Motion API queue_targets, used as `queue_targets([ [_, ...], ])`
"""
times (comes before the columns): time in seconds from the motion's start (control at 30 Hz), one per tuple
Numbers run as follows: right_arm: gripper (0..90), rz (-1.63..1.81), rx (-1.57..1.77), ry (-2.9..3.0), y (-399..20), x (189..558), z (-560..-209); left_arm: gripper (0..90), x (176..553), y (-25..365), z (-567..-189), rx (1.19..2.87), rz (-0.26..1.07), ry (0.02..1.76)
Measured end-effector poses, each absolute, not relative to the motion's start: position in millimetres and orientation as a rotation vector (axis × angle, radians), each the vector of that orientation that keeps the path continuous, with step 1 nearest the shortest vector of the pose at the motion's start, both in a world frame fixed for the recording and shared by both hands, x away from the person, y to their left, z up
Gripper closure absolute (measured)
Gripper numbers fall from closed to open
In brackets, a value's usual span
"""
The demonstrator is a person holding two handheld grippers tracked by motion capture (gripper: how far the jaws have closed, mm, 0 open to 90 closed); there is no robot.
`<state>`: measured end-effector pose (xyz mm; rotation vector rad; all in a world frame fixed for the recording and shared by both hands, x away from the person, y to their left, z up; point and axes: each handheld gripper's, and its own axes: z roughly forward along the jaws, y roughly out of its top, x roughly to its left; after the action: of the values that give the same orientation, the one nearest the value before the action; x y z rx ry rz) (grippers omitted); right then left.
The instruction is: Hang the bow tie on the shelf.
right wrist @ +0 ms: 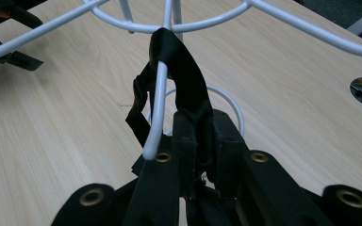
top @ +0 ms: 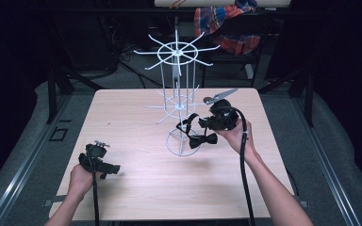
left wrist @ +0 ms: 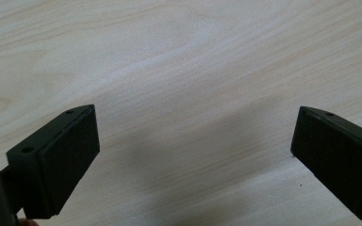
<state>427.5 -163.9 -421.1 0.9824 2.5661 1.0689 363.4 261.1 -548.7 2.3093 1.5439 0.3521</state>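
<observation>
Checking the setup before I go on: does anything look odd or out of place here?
Nothing is spilled or broken. The bow tie hangs by its strap, looped over a rack prong, the right gripper shut on that strap. The left gripper is open above the table.

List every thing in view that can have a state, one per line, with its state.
Right gripper: shut on the strap of the bow tie.
Bow tie: hanging by its strap, which is looped over an arm of the rack.
Wire rack: upright on the table.
Left gripper: open, nothing between the jaws, low over the table.
</observation>
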Motion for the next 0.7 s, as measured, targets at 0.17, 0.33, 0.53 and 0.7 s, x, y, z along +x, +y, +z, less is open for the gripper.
queue_targets([
  [0.17,73.9,1.058,0.984,2.575,-164.2,427.3,-423.2,1.7,363.2,261.4,-548.7,2.308,0.351,1.544],
  [0.33,50.3,1.050,1.008,2.553,-165.8,424.6,-421.6,1.7,363.3,261.2,-548.7,2.310,0.352,1.544],
  [0.53,34.6,1.069,0.988,2.550,-171.4,415.5,-414.1,1.7,363.5,260.8,-548.7,2.310,0.349,1.548],
  [0.7,26.4,1.054,0.982,2.564,-175.9,406.8,-409.5,1.7,363.4,259.9,-548.7,2.313,0.349,1.546],
])
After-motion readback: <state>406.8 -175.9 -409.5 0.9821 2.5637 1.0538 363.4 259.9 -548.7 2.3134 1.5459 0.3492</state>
